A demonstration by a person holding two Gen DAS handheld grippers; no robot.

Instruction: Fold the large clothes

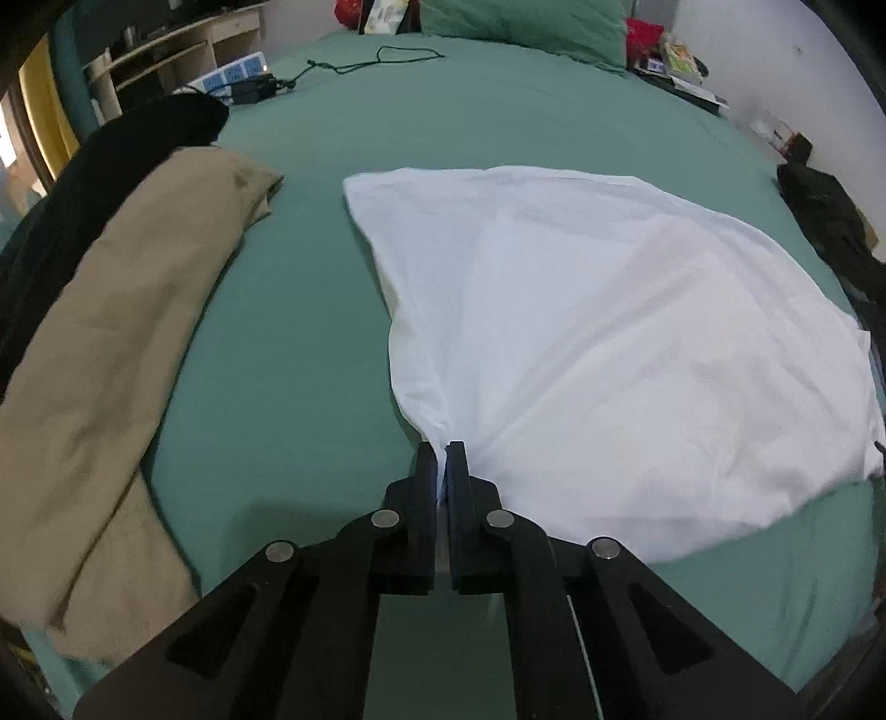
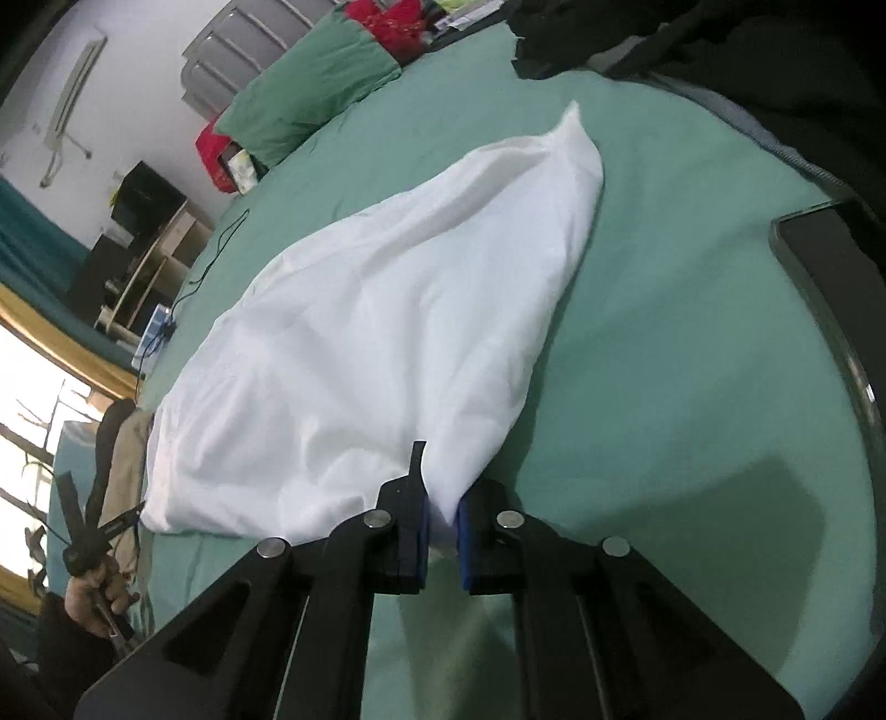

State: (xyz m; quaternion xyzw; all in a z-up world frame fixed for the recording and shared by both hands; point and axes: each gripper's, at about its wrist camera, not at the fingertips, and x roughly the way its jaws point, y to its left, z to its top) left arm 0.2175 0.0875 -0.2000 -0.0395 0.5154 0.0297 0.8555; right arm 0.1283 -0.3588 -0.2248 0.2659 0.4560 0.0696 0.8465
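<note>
A large white garment [image 1: 609, 332] lies spread on the green bed sheet [image 1: 299, 360]. My left gripper [image 1: 442, 451] is shut on its near left corner, which bunches into the pinch. In the right wrist view the same white garment [image 2: 360, 343] stretches away toward the pillows. My right gripper [image 2: 440, 498] is shut on its near corner, with cloth pinched between the blue pads. The left gripper [image 2: 105, 526] also shows at the far left of that view, held in a hand.
Tan trousers [image 1: 111, 360] and a black garment [image 1: 138, 138] lie on the left of the bed. A black cable and charger [image 1: 260, 86] lie near the green pillow [image 1: 526, 25]. More dark clothes [image 1: 825, 227] sit at the right edge. A dark screen [image 2: 830, 266] stands to the right.
</note>
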